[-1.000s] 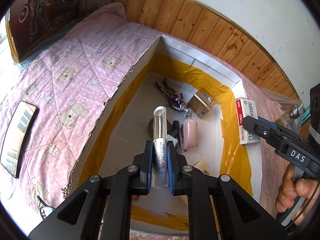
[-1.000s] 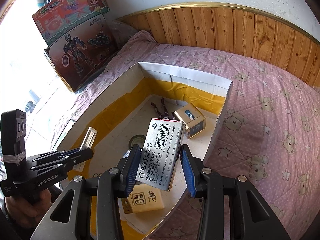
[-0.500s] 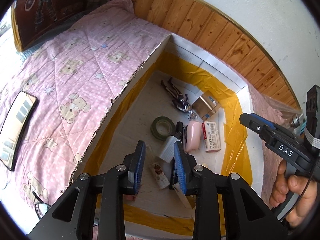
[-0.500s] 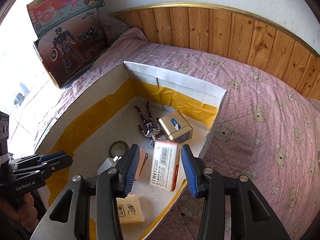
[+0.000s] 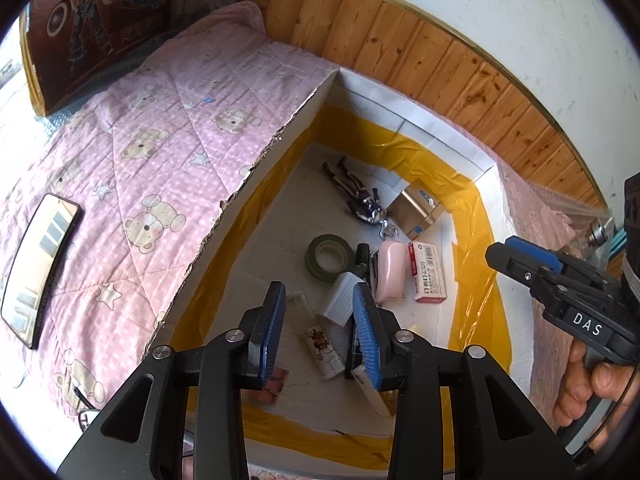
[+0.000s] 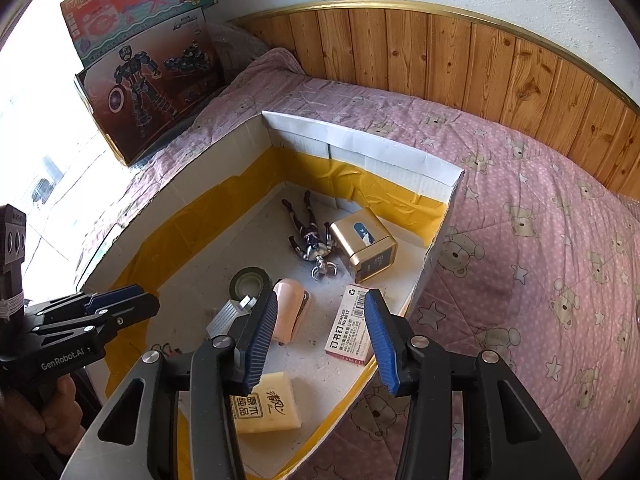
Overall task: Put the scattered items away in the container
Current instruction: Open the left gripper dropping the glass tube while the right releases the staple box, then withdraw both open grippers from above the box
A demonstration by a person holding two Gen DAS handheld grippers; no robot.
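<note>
Now both releases are complete: the left gripper point(image 5: 319, 324) and right gripper point(image 6: 321, 338), jaws opening and empty, hang above the tube point(image 5: 323, 347) and staples box point(image 6: 349, 327) lying in the cardboard box point(image 6: 360, 152) below them.

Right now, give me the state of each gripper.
Left gripper: jaws opening, holding nothing, above the box.
Right gripper: jaws opening, holding nothing; the staple box lies below.

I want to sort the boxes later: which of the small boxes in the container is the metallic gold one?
The gold tin by the far right corner, beside the toy figure. The staple box is red and white cardboard; the yellow pack is soft.
</note>
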